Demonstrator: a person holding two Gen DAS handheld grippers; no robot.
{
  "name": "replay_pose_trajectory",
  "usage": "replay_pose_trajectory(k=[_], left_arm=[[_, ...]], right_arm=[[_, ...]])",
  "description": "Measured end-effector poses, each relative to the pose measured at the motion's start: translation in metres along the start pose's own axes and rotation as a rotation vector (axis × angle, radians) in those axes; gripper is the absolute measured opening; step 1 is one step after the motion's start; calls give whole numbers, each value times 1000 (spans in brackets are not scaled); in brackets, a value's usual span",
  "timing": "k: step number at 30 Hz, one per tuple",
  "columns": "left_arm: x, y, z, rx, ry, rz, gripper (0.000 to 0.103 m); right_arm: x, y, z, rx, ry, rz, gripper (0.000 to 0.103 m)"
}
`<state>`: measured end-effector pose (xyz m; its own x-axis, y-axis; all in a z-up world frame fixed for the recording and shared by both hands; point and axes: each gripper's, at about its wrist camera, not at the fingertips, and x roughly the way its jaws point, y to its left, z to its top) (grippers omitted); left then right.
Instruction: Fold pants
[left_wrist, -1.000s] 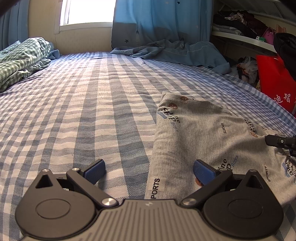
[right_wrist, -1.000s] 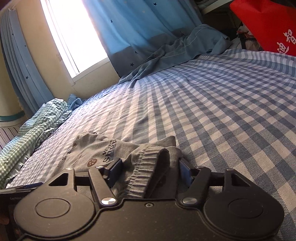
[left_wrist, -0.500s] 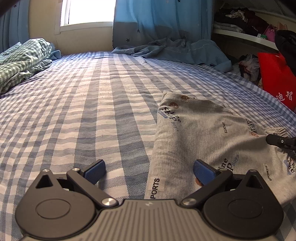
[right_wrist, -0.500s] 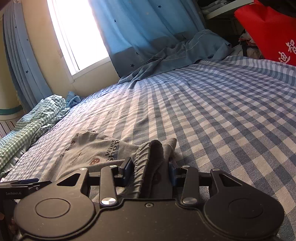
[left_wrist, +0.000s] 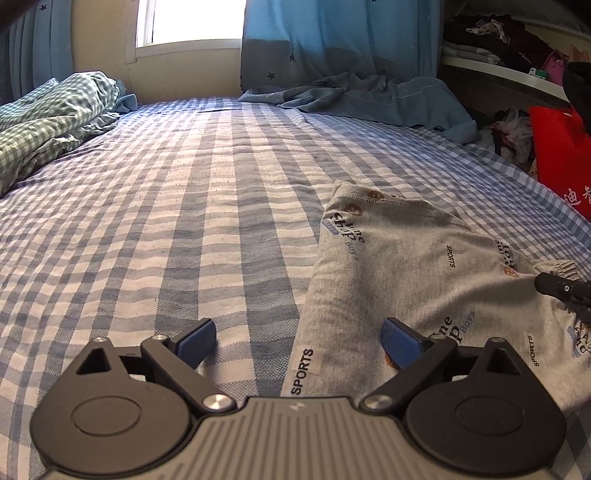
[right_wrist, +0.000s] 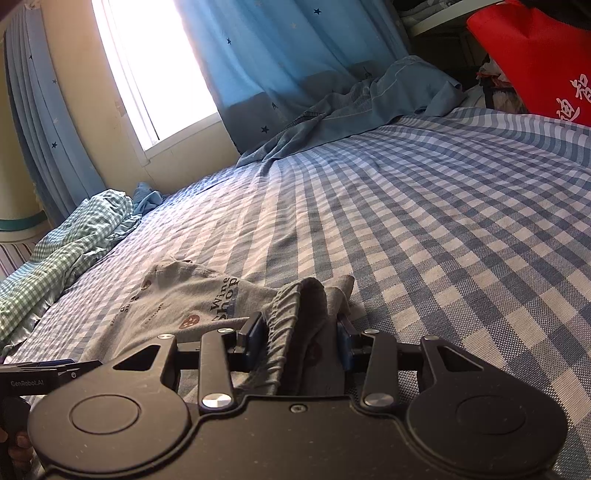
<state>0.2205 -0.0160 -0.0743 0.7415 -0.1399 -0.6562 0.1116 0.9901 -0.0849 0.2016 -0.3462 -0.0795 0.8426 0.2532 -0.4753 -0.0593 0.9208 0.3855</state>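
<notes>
Bed sheet: blue-and-white checked cotton bed sheet (left_wrist: 207, 206), broad bands crossing in a gingham pattern.
Pants: light grey knit pants (left_wrist: 399, 266) printed with dark "SPORTS" and "Wine Shop Boys" lettering, small brown round motifs, pale stitched hems.
Crumpled cloth: green-and-white small-check crumpled cloth (left_wrist: 48, 118).
Curtain: sky-blue curtain (right_wrist: 280, 62) dotted with dark stars, grey band along its bottom.
Bag: bright red bag (right_wrist: 535, 62) with white characters.
Gripper pads: dark blue pads (left_wrist: 195, 341) on black arms.
</notes>
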Motion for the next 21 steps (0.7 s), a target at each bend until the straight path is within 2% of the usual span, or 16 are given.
replay_pose_trajectory(k=[6, 8, 10, 15, 18, 21], left_arm=[[-5, -2, 2, -4, 11, -32, 77], [-7, -3, 3, -12, 16, -49, 65], [-8, -3, 4, -28, 27, -74, 48], [-15, -12, 7, -16, 23, -49, 27], [-22, -9, 11, -47, 16, -71, 19], [-33, -5, 17, -68, -1, -96, 16]], right_arm=[[0, 0, 0, -2, -2, 1, 41], [0, 0, 0, -5, -3, 3, 40], [-1, 1, 0, -7, -4, 5, 40], [-3, 1, 1, -18, -8, 9, 33], [-9, 3, 4, -24, -25, 10, 25], [-16, 12, 9, -54, -33, 1, 22]])
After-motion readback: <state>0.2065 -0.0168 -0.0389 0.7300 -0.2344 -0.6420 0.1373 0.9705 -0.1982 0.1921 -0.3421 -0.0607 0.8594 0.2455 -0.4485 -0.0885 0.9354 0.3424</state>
